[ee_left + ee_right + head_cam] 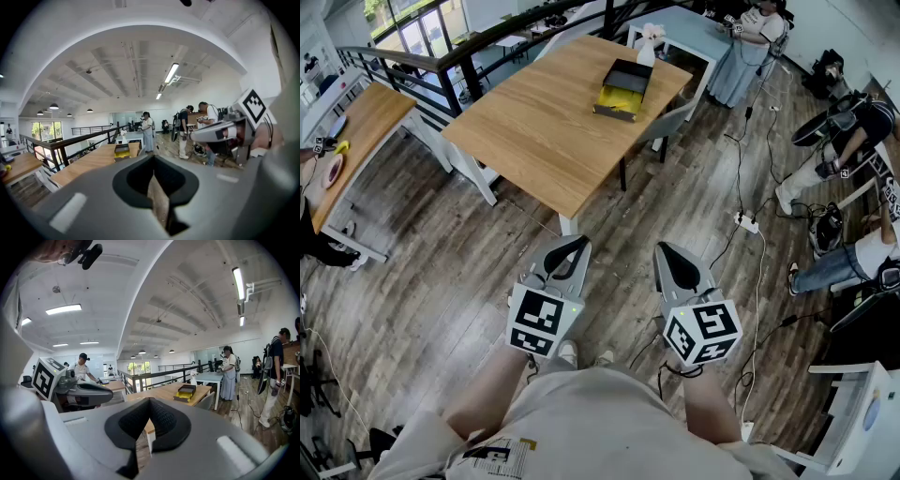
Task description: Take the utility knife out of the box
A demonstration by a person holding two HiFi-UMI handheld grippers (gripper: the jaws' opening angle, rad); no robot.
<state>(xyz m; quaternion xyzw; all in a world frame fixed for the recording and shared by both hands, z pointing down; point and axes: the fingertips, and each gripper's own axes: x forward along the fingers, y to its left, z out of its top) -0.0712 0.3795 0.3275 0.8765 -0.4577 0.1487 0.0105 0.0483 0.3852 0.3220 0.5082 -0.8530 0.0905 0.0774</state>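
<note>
Both tools are idle: left gripper (pixel 565 246) and right gripper (pixel 675 258) each have their jaws pressed together on nothing. They are held side by side above the floor (pixel 441 272), well apart from the work. Ahead stands the wooden table (pixel 534 131), with the dark open box (pixel 630 66) near its far end. A yellow content (pixel 621 97) lies inside the box; whether it is the utility knife cannot be told at this range.

Assessment: approach step, nothing extracted. The next move calls for closing on the table, parting one gripper's jaws and reaching into the box.
</note>
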